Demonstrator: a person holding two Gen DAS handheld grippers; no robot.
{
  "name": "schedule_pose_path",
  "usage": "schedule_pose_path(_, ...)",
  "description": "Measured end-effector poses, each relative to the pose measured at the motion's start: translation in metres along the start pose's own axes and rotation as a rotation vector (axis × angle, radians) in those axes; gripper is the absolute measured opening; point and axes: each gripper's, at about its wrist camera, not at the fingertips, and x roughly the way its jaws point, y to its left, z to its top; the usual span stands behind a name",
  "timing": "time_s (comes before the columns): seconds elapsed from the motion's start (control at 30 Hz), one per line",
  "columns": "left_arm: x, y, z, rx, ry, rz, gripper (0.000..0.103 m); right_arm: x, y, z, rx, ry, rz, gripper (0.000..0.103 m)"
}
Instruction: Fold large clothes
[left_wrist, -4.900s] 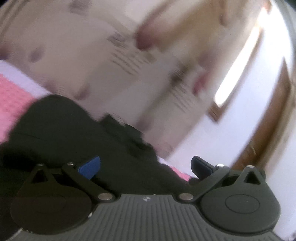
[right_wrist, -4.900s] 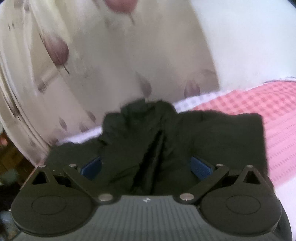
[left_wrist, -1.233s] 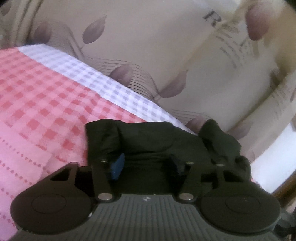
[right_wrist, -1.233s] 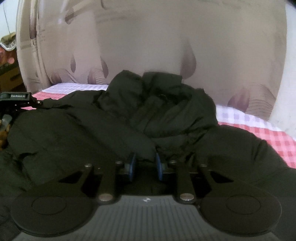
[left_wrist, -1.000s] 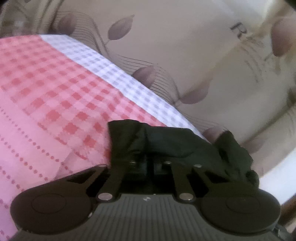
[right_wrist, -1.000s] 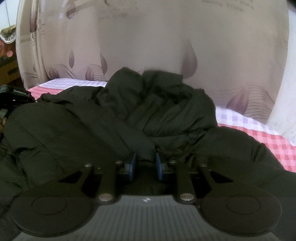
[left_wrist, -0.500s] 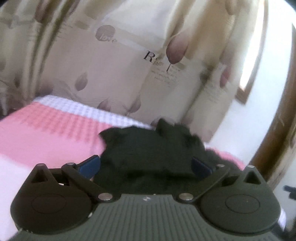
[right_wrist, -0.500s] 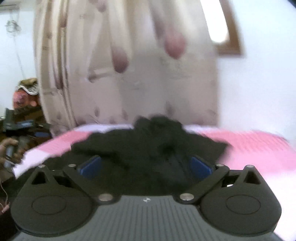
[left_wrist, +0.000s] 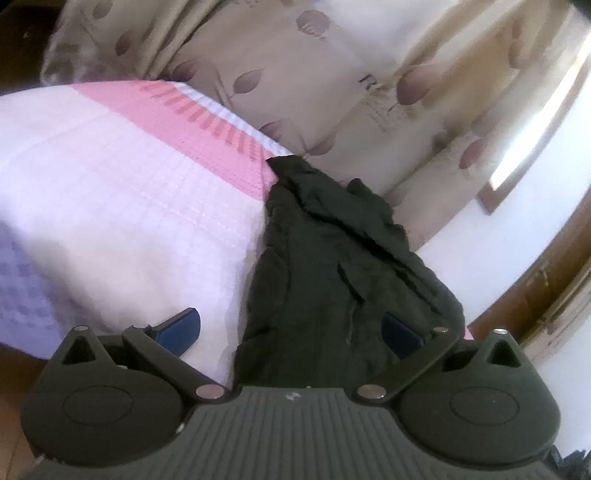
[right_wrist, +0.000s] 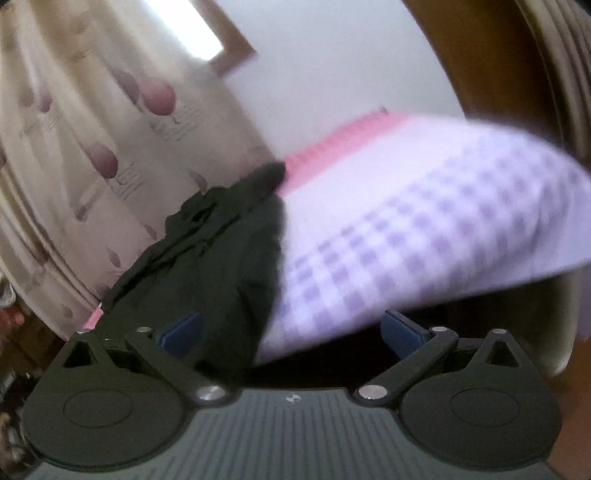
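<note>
In the left wrist view, pale pink-and-white checked bedding (left_wrist: 122, 206) fills the left half, and the dark jacket (left_wrist: 332, 266) is laid along its right side, running from the near edge of the bed up toward the curtain (left_wrist: 280, 59). A second ago the jacket was pinched between nearly closed jaws; now the left gripper (left_wrist: 291, 332) is spread wide, one blue pad (left_wrist: 181, 328) over bare bedding and the other over the cloth, with nothing pressed between them. The garment has been let go and the view is taken from farther back.

In the right wrist view the picture is blurred. The jacket (right_wrist: 207, 266) is seen on the left, the checked bedding (right_wrist: 424, 229) on the right. The right gripper (right_wrist: 291, 332) is likewise spread wide and holds nothing — a second ago it was clamped on the jacket's fabric.

A fold is judged to have just been set down; whether more folds are needed cannot be told, since the bundle appears long and rumpled.

On the curtain a large printed "R" (left_wrist: 367, 82) can be read, with smaller script below it too blurred to make out. No brand mark is legible on the grippers.
</note>
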Motion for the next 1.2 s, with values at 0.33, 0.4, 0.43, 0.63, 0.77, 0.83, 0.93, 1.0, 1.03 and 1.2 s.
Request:
schedule_pose_path(0.33, 0.002, -0.007, -0.015, 0.060, 0.078, -0.050, 0.103, 0.027, 0.016, -0.019, 0.072, 0.054, 0.198, 0.103)
schedule_pose_path(0.4, 0.005, -0.008, -0.018, 0.072, 0.097, -0.038, 0.103, 0.032, 0.023, -0.019, 0.048, 0.071, 0.189, 0.101)
schedule_pose_path(0.43, 0.006, -0.008, -0.019, 0.075, 0.105, -0.039, 0.103, 0.036, 0.026, -0.020, 0.043, 0.085, 0.198, 0.089)
schedule_pose_path(0.63, 0.009, -0.002, -0.030, 0.082, 0.145, -0.063, 0.099, 0.053, 0.055, -0.019, -0.043, 0.113, 0.159, 0.031)
schedule_pose_path(0.77, 0.017, 0.006, -0.038, 0.063, 0.222, -0.068, 0.073, 0.045, 0.054, -0.015, -0.042, 0.087, 0.181, 0.030)
schedule_pose_path(0.83, 0.020, 0.002, -0.041, 0.072, 0.229, -0.077, 0.067, 0.050, 0.054, -0.016, -0.064, 0.112, 0.171, 0.030)
schedule_pose_path(0.93, 0.017, -0.022, -0.043, 0.191, 0.188, -0.005, 0.062, 0.051, 0.052, -0.015, -0.028, 0.106, 0.190, 0.032)
schedule_pose_path(1.0, 0.016, -0.040, -0.045, 0.284, 0.185, 0.057, 0.059, 0.054, 0.049, -0.014, 0.002, 0.111, 0.203, 0.036)
schedule_pose_path(1.03, 0.015, -0.047, -0.046, 0.319, 0.184, 0.085, 0.057, 0.053, 0.049, -0.014, 0.004, 0.112, 0.203, 0.037)
schedule_pose_path(1.2, 0.013, -0.073, -0.049, 0.448, 0.193, 0.191, 0.055, 0.056, 0.058, -0.013, -0.045, 0.117, 0.165, 0.035)
